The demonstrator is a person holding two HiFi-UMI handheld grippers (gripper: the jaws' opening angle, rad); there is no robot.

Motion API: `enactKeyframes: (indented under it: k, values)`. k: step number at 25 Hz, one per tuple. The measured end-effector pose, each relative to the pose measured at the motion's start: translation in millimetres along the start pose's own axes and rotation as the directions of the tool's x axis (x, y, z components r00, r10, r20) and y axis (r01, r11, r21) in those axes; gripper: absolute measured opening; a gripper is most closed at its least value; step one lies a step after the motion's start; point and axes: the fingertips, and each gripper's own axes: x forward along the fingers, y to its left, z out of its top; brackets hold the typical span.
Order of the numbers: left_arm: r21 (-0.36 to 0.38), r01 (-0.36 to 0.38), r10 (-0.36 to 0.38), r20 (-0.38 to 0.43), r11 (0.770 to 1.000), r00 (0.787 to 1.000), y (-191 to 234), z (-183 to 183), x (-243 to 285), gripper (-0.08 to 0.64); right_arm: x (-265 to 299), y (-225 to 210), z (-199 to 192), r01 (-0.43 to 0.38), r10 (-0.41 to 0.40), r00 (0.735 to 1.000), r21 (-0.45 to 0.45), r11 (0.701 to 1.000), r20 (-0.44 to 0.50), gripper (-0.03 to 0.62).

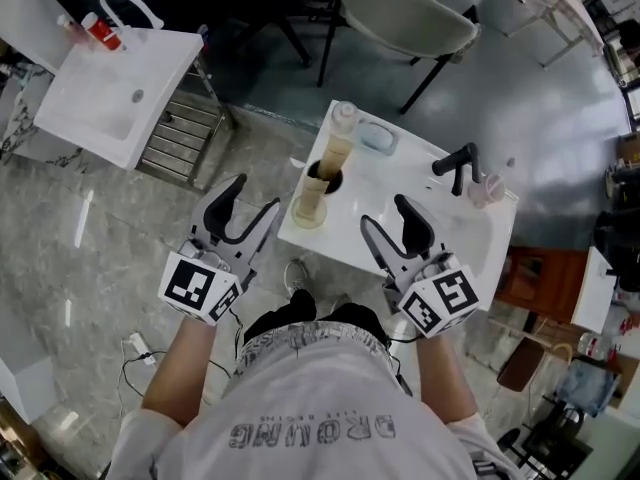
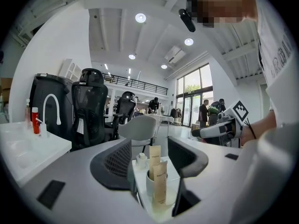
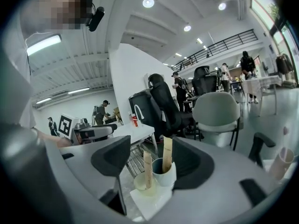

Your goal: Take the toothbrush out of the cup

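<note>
Toothbrush [image 1: 333, 156], in a tan wrapper, is standing upright in a white cup [image 1: 324, 181] near the front left corner of the white tabletop [image 1: 345, 238] in the head view. A beige cup [image 1: 307, 213] with another tan stick in it sits just beside it, closer to the person. A bottle [image 1: 343, 120] is at the far edge and a black faucet [image 1: 457, 164] is off to the right. The left gripper [image 1: 253, 200] hangs over the floor just left of the tabletop and the right gripper [image 1: 383, 214] is over the tabletop, both with jaws spread and nothing in them. In the left gripper view the jaws are wide apart, and the two cups line up in the gap between them but further off, not touched; the toothbrush pokes up out of the white cup behind the beige one. In the right gripper view it's the same deal: jaws spread and empty, with the white cup and toothbrush at right and the beige cup at left, both clear of the jaws.
</note>
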Motion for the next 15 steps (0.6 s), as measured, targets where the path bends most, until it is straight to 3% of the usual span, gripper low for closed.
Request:
enactKeyframes:
  k: [9, 15]
  values:
    - [-0.009, -0.027, 0.027, -0.027, 1.0, 0.999, 11.3, -8.7, 7.9, 0.245, 27.5, 6.1, -1.3, -0.083, 0.082, 0.996, -0.01, 0.997, -0.029, 0.284]
    - [-0.018, -0.085, 0.084, -0.045, 0.996, 0.995, 11.9, -20.1, 10.4, 0.245, 43.6, 5.2, -11.6, -0.171, 0.171, 0.983, -0.008, 0.985, -0.065, 0.284]
